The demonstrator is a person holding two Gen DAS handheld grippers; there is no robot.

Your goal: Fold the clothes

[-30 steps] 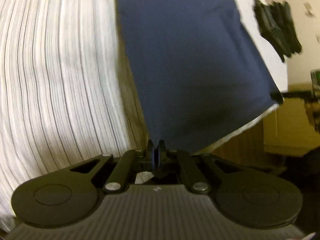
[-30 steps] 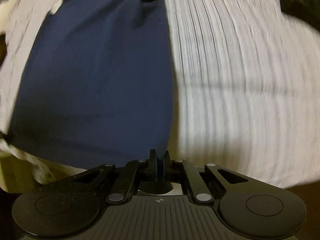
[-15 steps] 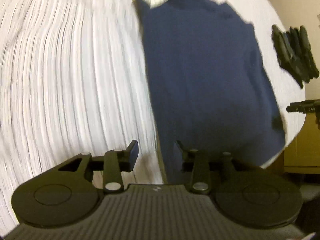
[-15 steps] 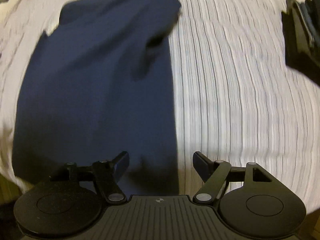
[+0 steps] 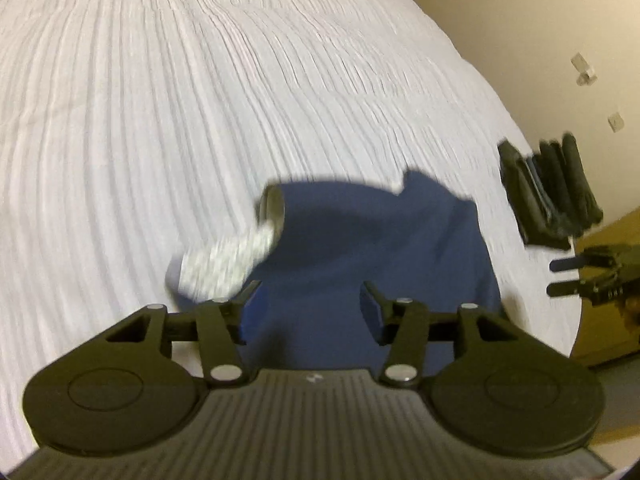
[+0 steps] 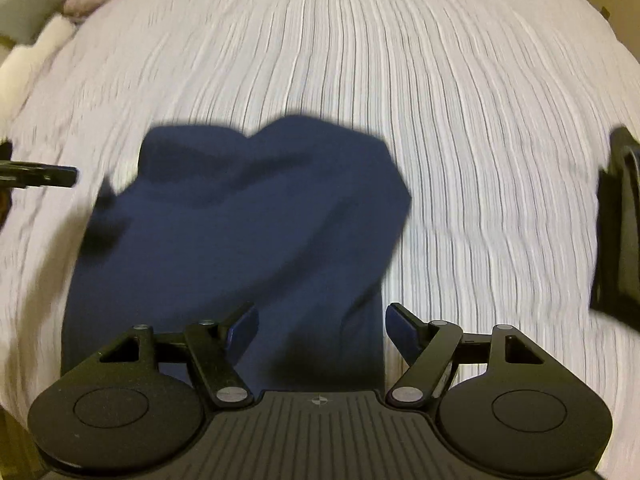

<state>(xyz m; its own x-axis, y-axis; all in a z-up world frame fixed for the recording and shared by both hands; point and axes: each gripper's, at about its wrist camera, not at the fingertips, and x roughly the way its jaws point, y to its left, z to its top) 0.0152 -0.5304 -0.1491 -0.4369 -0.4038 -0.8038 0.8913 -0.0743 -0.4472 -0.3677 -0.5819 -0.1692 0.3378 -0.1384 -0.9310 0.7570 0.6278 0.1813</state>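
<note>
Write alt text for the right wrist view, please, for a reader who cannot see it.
A navy garment lies folded on a white ribbed bedcover, below the right gripper, whose jaws are open and hold nothing. A dark pile lies at the right edge, and the left gripper enters from the left.

Pretty standard handheld setup: the left gripper (image 5: 306, 312) and right gripper (image 6: 320, 326) are both built from matte black plastic. Each body is ribbed with fine lengthwise grooves, and a tiny pale logo mark is printed at the front centre. Two round discs with a circle outline are set at each side. The linkage arms are pinned with silver rivets, and blue pads (image 6: 402, 330) are fitted on the fingertips.
</note>
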